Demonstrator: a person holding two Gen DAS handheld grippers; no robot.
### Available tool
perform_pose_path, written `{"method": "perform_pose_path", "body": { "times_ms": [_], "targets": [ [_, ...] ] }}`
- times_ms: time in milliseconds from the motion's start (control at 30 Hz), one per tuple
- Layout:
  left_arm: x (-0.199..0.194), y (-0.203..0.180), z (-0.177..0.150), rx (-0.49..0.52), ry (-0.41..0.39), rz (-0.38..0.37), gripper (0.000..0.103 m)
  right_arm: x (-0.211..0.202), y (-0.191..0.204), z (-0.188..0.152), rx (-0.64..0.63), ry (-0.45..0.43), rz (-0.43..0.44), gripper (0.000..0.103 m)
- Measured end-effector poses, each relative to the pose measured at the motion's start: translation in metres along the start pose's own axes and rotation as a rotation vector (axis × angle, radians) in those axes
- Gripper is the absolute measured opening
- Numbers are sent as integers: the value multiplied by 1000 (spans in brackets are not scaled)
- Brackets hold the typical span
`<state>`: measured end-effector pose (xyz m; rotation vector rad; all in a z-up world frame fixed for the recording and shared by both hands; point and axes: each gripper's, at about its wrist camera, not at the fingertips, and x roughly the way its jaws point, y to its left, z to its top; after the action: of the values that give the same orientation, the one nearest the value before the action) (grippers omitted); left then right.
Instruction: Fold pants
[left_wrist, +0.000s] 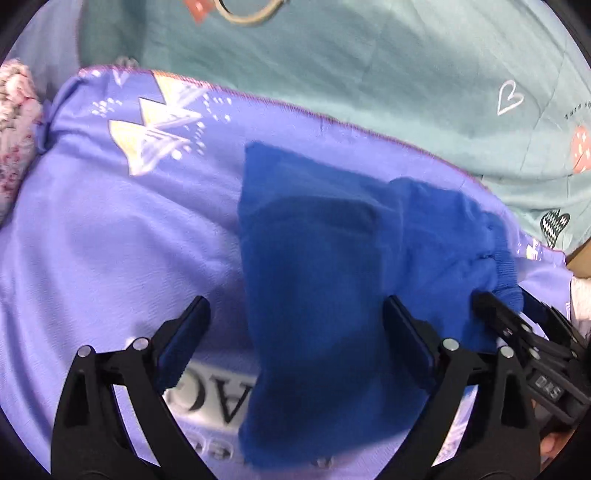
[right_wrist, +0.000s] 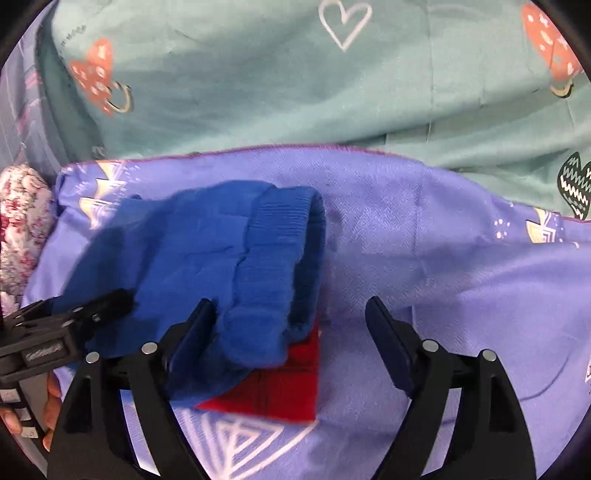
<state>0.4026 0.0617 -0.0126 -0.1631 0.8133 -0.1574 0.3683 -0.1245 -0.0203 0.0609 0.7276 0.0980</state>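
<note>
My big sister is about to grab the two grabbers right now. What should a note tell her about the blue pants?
Left gripper: open, jaws wide on either side of the blue pants, not pinching them.
Right gripper: open, its left finger against the pants' ribbed waistband, gripping nothing.
The pants lie bunched and partly folded on the purple blanket, with a red cloth partly under the waistband end. A green sheet lies beyond.
Done: a rough fold appears made.
Left: probably smooth it and fold once more; neatness is hard to judge through the blur.
</note>
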Motion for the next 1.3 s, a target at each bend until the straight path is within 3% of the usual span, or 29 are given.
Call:
{"method": "perform_pose_path", "body": {
  "times_ms": [133, 267, 333, 433, 600, 833, 1033, 1300],
  "targets": [
    [-61, -8, -16, 52, -88, 27, 98, -60, -7, -12, 102, -119, 54, 85],
    [-120, -3, -59, 69, -180, 65, 101, -102, 6, -38, 72, -119, -19, 86],
    [-144, 6, -85, 56, -209, 68, 101, -130, 11, -65, 26, -146, -23, 95],
    [-168, 16, -128, 25, -229, 76, 101, -161, 23, -97, 4, -188, -72, 98],
    [-180, 7, -181, 114, -227, 133, 101, -193, 38, -138, -17, -201, -123, 98],
    [-197, 0, -208, 138, -244, 91, 101, -227, 51, -181, -81, -246, -245, 101],
    [-192, 6, -225, 137, -235, 80, 101, -232, 30, -203, 56, -268, -196, 101],
    [-173, 9, -228, 142, -185, 136, 101, -201, 17, -215, 115, -167, -159, 101]
  ]
}}
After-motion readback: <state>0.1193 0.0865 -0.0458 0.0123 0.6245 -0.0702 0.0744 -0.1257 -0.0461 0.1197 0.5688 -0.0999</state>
